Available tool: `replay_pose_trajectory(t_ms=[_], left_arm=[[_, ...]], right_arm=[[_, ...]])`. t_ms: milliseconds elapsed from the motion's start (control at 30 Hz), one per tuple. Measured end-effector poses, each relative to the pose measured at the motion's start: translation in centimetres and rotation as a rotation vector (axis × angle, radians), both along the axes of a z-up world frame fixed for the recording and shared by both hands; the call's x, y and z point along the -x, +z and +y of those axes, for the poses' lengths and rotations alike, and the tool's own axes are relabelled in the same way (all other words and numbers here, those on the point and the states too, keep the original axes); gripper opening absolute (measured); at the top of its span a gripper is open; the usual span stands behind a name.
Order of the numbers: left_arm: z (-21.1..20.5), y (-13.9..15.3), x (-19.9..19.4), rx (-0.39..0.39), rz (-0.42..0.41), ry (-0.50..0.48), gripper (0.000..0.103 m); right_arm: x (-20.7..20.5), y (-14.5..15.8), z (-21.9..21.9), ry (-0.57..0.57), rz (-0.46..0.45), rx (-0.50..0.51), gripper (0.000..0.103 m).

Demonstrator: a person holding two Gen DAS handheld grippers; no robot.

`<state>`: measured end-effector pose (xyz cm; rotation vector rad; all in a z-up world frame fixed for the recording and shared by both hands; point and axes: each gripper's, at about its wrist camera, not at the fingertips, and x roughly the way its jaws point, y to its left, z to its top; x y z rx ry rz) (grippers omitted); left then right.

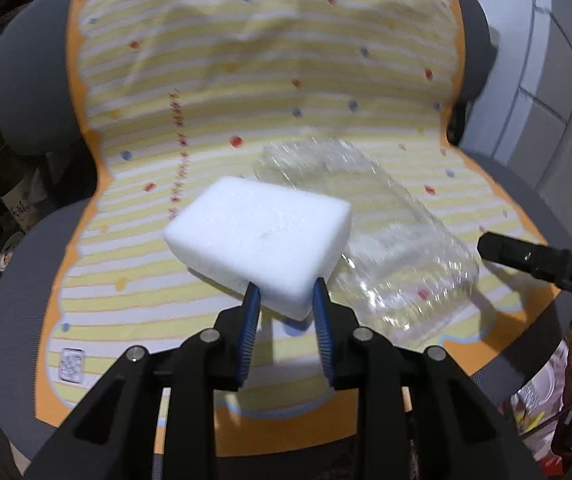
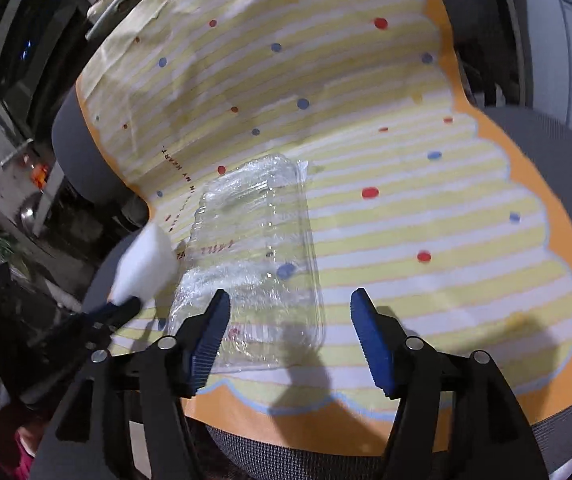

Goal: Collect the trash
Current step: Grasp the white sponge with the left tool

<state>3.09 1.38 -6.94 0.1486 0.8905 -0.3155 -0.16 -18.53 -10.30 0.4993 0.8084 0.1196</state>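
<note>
My left gripper [image 1: 286, 294] is shut on the near corner of a white foam block [image 1: 260, 238] and holds it above the chair seat. The block also shows in the right wrist view [image 2: 146, 266], held at the left. A clear plastic clamshell container [image 1: 385, 248] lies on the striped cushion just right of the block. In the right wrist view the container [image 2: 258, 268] lies flat on the cushion. My right gripper [image 2: 289, 300] is open and empty, its left finger over the container's near end. One right finger [image 1: 525, 258] shows at the right edge of the left wrist view.
A yellow-and-white striped cushion with coloured dots and an orange border [image 1: 286, 80] covers a grey chair [image 1: 26, 260], seat and backrest. Dark clutter [image 2: 14, 312] stands to the left of the chair. A grey tiled wall [image 1: 545, 60] rises behind on the right.
</note>
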Motion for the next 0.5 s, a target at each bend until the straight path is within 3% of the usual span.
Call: replay_pose_trajectory(t_ms=[167, 267, 467, 500], left_arm=[[-0.9, -1.3, -0.1, -0.032, 0.043, -0.009, 0.025], [-0.8, -1.4, -0.3, -0.035, 0.056, -0.014, 0.024], [-0.7, -1.5, -0.3, -0.037, 0.063, -0.025, 0.018], [-0.7, -1.5, -0.3, -0.033, 0.063, -0.032, 0.012]], right_arm=[[0.0, -1.6, 0.3, 0.008, 0.024, -0.025, 0.065], [-0.2, -1.5, 0.8, 0.032, 0.014, -0.071, 0.055], [1.0, 2.0, 2.0, 0.058, -0.157, -0.101, 0.042], [1.0, 2.6, 2.3, 0.084, -0.176, -0.122, 0.038]])
